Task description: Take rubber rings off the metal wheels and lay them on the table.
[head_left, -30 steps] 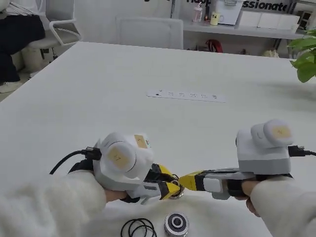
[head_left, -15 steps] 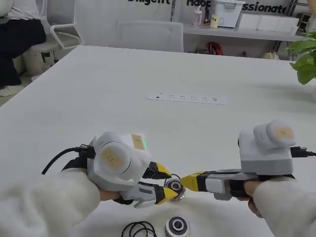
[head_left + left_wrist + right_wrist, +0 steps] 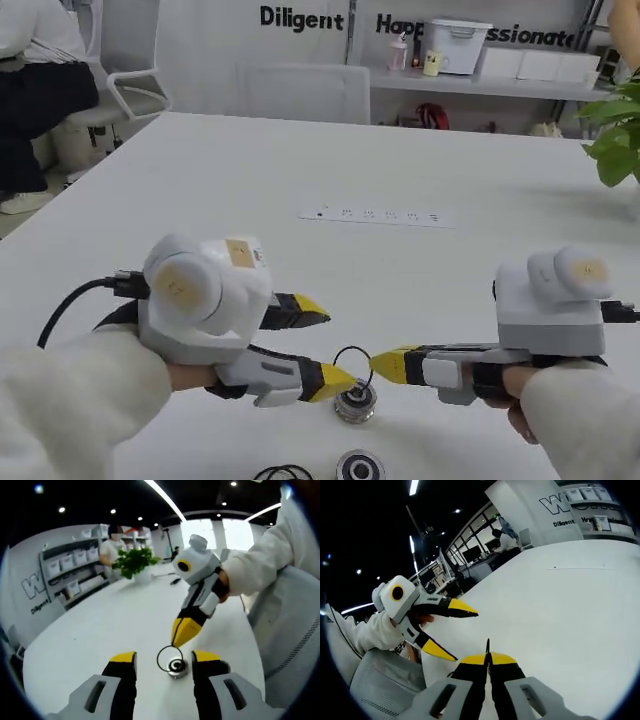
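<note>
Rubber ring now pulled up from the wheel, pinched by right gripper; left gripper has opened

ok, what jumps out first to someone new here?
The right gripper, jaws shut, pinches a thin black rubber ring low in the head view's middle. The left gripper stands open beside it, with a metal wheel on the white table just below.

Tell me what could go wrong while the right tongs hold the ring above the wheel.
The right tongs pinch the rubber ring only at their tips; it may slip and drop onto the metal wheel. The left tongs stand open, so nothing holds the wheel; if the ring's lower edge catches it, the wheel could be dragged.
</note>
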Tool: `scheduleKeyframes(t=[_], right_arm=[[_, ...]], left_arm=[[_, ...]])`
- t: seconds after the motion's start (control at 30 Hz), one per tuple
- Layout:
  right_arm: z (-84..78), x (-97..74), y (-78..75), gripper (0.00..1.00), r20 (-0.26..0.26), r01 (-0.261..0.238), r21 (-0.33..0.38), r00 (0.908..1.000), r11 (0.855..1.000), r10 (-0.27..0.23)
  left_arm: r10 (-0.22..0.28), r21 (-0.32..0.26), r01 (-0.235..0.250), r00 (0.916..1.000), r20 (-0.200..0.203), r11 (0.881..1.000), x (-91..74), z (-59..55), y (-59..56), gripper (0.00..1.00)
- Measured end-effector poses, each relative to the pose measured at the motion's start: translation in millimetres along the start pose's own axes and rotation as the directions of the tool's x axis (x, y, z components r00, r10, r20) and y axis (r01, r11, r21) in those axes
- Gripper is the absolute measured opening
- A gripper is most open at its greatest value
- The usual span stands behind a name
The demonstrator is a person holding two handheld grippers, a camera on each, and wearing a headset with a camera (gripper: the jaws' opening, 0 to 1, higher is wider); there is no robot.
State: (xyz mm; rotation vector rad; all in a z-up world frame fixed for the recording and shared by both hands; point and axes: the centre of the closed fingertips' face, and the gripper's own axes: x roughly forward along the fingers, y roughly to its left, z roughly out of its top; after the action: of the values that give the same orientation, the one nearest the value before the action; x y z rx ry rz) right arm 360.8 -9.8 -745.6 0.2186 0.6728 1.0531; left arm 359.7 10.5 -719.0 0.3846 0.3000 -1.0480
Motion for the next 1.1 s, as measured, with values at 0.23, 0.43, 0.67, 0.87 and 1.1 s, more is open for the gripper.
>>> scheduleKeyframes(t=[0.23,0.43,0.67,0.87,1.1], right_arm=[[9.2,2.5,15.4,0.00,0.016,-0.047,-0.010,0.9987,0.999,0.048],[14.3,4.0,29.3,0.00,0.020,-0.082,-0.029,0.9964,0.996,0.083],[23.5,3.4,47.8,0.00,0.026,-0.123,-0.072,0.9918,0.990,0.125],[25.7,4.4,58.2,0.00,0.025,-0.152,-0.084,0.9876,0.985,0.155],[23.8,7.6,73.0,0.00,0.006,-0.188,-0.111,0.9818,0.976,0.190]], left_arm=[[0.013,-0.021,-0.013,0.9999,0.003,1.000,-18.1,0.5,3.0,0.57],[0.027,0.000,-0.027,0.9996,0.006,1.000,-35.6,2.9,1.0,0.55],[0.050,-0.061,-0.048,0.9980,0.038,0.997,-60.0,5.4,1.3,0.66],[0.077,-0.091,-0.072,0.9958,0.050,0.993,-84.0,8.1,0.5,0.70],[0.119,-0.122,-0.113,0.9922,0.039,0.986,-104.8,6.3,-3.4,0.86]])
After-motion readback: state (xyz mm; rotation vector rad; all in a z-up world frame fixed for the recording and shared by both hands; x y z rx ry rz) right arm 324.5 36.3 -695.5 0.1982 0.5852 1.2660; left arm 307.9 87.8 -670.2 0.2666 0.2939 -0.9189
